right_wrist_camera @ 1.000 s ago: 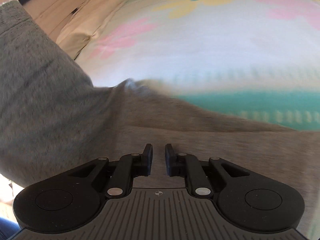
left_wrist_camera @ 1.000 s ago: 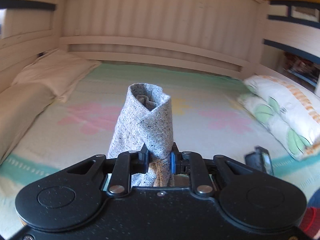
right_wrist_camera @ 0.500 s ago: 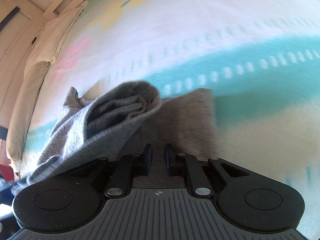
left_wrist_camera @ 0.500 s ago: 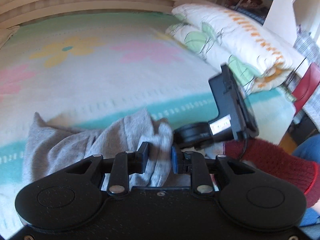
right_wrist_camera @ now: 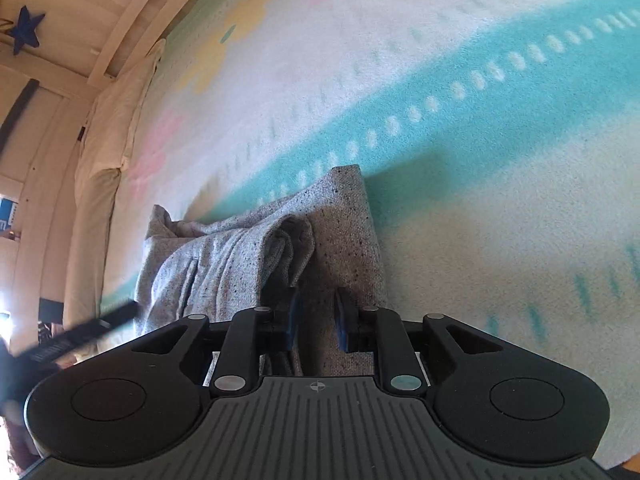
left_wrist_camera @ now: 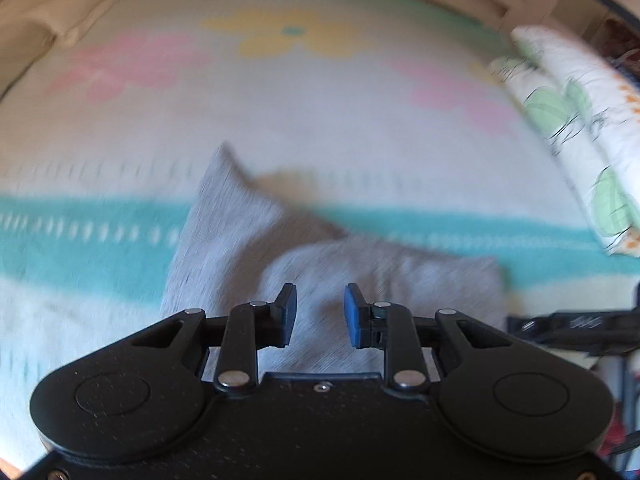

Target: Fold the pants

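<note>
The grey speckled pants (left_wrist_camera: 248, 248) lie in a folded, bunched heap on the flowered bed cover, near its front edge. My left gripper (left_wrist_camera: 318, 312) is open and empty just above the heap. In the right wrist view the pants (right_wrist_camera: 240, 252) show a rolled fold lying on a flat layer. My right gripper (right_wrist_camera: 318, 318) is over the flat layer with a narrow gap between its jaws; nothing is gripped between them.
The bed cover (left_wrist_camera: 280, 112) has pink and yellow flowers and a teal band. A cream pillow (left_wrist_camera: 60, 4) lies at the far left, a leaf-print duvet (left_wrist_camera: 580, 120) at the right. Wooden bed rails run behind. The other gripper's black body (left_wrist_camera: 580, 326) shows at right.
My left gripper has opened and let go of the pants, which dropped from hanging onto the bed. My right gripper's jaws have parted a little and it has drawn back.
</note>
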Motion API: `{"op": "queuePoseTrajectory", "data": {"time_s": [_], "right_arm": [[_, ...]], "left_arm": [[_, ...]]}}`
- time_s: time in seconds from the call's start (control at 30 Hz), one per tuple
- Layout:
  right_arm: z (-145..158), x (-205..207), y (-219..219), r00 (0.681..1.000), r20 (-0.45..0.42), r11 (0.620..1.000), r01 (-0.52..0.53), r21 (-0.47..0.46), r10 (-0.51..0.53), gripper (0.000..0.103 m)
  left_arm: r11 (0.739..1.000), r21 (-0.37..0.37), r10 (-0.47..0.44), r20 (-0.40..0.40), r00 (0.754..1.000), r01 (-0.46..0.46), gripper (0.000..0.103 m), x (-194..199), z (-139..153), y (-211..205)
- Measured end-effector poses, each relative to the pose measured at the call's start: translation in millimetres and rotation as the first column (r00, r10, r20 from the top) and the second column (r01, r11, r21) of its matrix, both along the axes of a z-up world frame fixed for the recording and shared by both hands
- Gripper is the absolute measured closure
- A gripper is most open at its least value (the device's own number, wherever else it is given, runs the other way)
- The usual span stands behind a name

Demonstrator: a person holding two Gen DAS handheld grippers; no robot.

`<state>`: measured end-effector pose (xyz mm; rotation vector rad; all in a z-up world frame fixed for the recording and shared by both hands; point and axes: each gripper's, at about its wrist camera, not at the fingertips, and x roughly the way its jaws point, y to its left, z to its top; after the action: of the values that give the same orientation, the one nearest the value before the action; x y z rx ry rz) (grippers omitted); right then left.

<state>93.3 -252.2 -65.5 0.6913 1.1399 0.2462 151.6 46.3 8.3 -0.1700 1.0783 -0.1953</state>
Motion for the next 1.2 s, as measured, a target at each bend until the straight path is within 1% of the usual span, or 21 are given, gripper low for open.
{"op": "queuePoseTrajectory", "data": {"time_s": [0.07,0.13,0.2,0.27,0.3,0.33,0.43,0.47,0.53,0.57,0.63,0.73,0.77,0.8,0.87,0.93,1.13,1.2], "right_arm": [[4.1,-2.7,0.2,1.0,0.017,1.0,0.003,0.011,-0.003,0.08],[12.1,-8.3,-0.4,0.999,0.051,1.0,-0.003,0.004,0.003,0.08],[19.3,-11.1,5.3,0.995,0.094,1.0,-0.012,-0.023,0.014,0.079],[22.3,-11.7,12.2,0.992,0.118,0.997,-0.03,-0.068,0.038,0.068],[21.6,-10.6,17.4,0.991,0.122,0.996,-0.034,-0.084,0.044,0.062],[20.3,-10.0,19.7,0.991,0.125,0.995,-0.037,-0.092,0.048,0.062],[14.3,-6.7,23.3,0.992,0.114,0.995,-0.046,-0.084,0.055,0.061],[13.0,-6.1,24.9,0.992,0.111,0.996,-0.046,-0.075,0.054,0.061],[12.8,-6.2,25.4,0.992,0.117,0.997,-0.036,-0.068,0.043,0.061],[13.4,-8.9,23.2,0.991,0.129,0.998,-0.031,-0.061,0.039,0.061],[16.2,-10.4,21.4,0.988,0.15,0.999,-0.016,-0.048,0.023,0.061],[23.1,-13.6,19.6,0.98,0.198,0.998,0.028,-0.049,-0.017,0.061],[25.9,-15.0,18.8,0.976,0.216,0.998,0.045,-0.051,-0.033,0.06],[29.2,-15.4,19.2,0.972,0.233,0.997,0.056,-0.053,-0.042,0.057],[30.8,-13.7,20.3,0.969,0.244,0.998,0.052,-0.048,-0.038,0.054],[28.0,-11.5,23.9,0.971,0.236,0.998,0.043,-0.054,-0.029,0.053],[1.1,-5.6,48.4,0.989,0.126,0.989,-0.058,-0.139,0.075,0.05],[-2.6,-6.6,53.3,0.989,0.119,0.986,-0.075,-0.15,0.093,0.05]], "left_arm": [[0.998,0.049,-0.022,-0.044,0.999,0.024,0.069,-3.0,-18.9,-6.2],[0.99,0.114,-0.073,-0.059,0.996,0.079,0.069,-7.7,-35.1,-20.2],[0.972,0.201,-0.12,-0.021,0.993,0.122,0.07,-14.7,-40.3,-33.8],[0.95,0.264,-0.173,0.008,0.985,0.165,0.073,-18.9,-36.2,-45.7],[0.947,0.271,-0.188,0.026,0.982,0.174,0.072,-20.4,-31.8,-47.8],[0.951,0.255,-0.194,0.043,0.98,0.177,0.068,-21.6,-27.0,-47.1],[0.975,0.163,-0.166,0.082,0.983,0.151,0.064,-19.3,-6.5,-35.2],[0.978,0.157,-0.152,0.095,0.984,0.136,0.062,-18.1,-1.4,-30.3],[0.982,0.171,-0.107,0.123,0.987,0.085,0.061,-14.6,6.1,-19.6],[0.984,0.171,-0.082,0.127,0.989,0.06,0.06,-6.5,7.3,-16.0],[0.988,0.155,-0.025,0.112,0.993,0.008,0.06,0.3,7.1,-3.7],[0.986,0.154,0.051,0.06,0.997,-0.06,0.06,7.3,-2.0,12.0],[0.986,0.153,0.066,0.05,0.997,-0.073,0.06,7.9,-4.9,16.2],[0.985,0.154,0.076,0.039,0.996,-0.081,0.06,8.5,-7.5,18.5],[0.985,0.151,0.08,0.026,0.996,-0.083,0.06,8.7,-10.0,21.6],[0.985,0.154,0.076,0.025,0.997,-0.079,0.06,8.0,-10.4,21.2],[0.984,0.16,0.07,0.035,0.997,-0.075,0.059,6.9,-4.8,25.5],[0.984,0.156,0.08,0.041,0.996,-0.086,0.059,8.0,-2.6,30.0]]}}
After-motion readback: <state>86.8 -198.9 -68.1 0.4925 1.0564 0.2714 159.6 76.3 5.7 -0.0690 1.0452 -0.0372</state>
